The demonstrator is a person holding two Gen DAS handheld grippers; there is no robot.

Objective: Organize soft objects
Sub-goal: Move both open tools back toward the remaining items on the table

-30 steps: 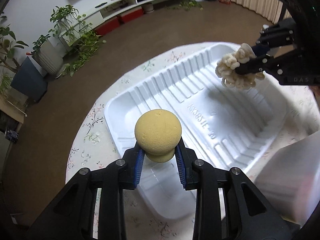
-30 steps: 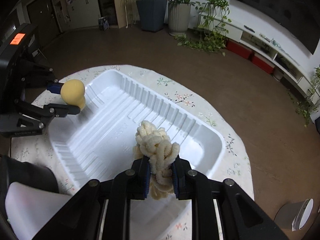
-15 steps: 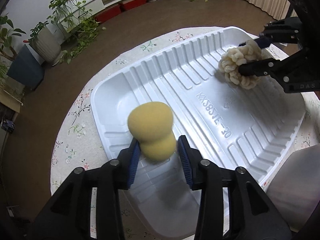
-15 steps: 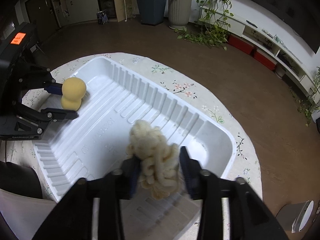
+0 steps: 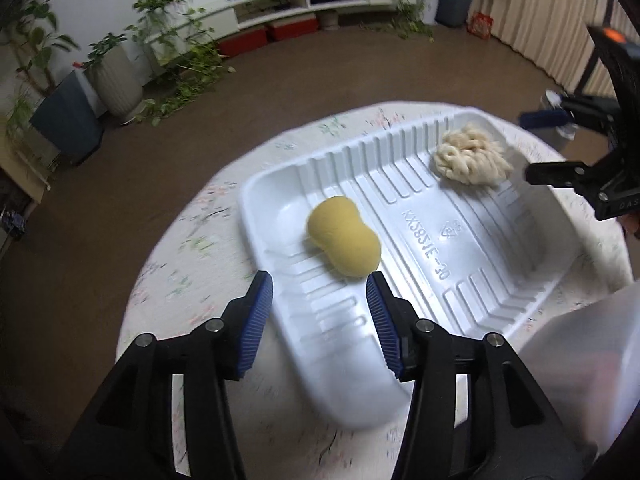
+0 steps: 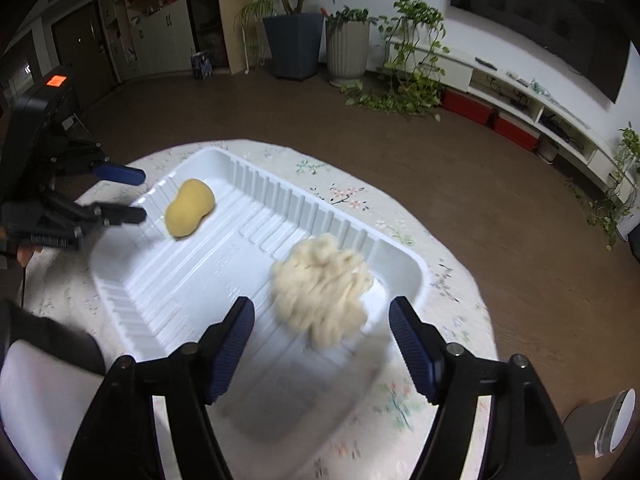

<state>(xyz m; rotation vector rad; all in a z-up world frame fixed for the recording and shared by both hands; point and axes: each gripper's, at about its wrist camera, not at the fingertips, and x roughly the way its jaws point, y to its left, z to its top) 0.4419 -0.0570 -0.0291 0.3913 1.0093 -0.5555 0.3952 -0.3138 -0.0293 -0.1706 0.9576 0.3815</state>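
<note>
Yellow peanut-shaped foam sponge [image 5: 344, 236] and cream knotted yarn bundle [image 6: 322, 288], released moments ago, are now lying at opposite ends of the white ribbed plastic tray [image 5: 452, 240]. Left gripper [image 5: 320, 312] and right gripper [image 6: 322, 340] are opening, both empty, so both placements look complete.

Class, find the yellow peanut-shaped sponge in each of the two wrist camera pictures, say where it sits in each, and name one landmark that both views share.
Left wrist view: the yellow sponge lies near the middle, in the near left end of the white tray, just beyond the fingertips.
Right wrist view: the sponge lies upper left, at the tray's far end.
Shared landmark: the cream yarn bundle at the tray's other end.
</note>
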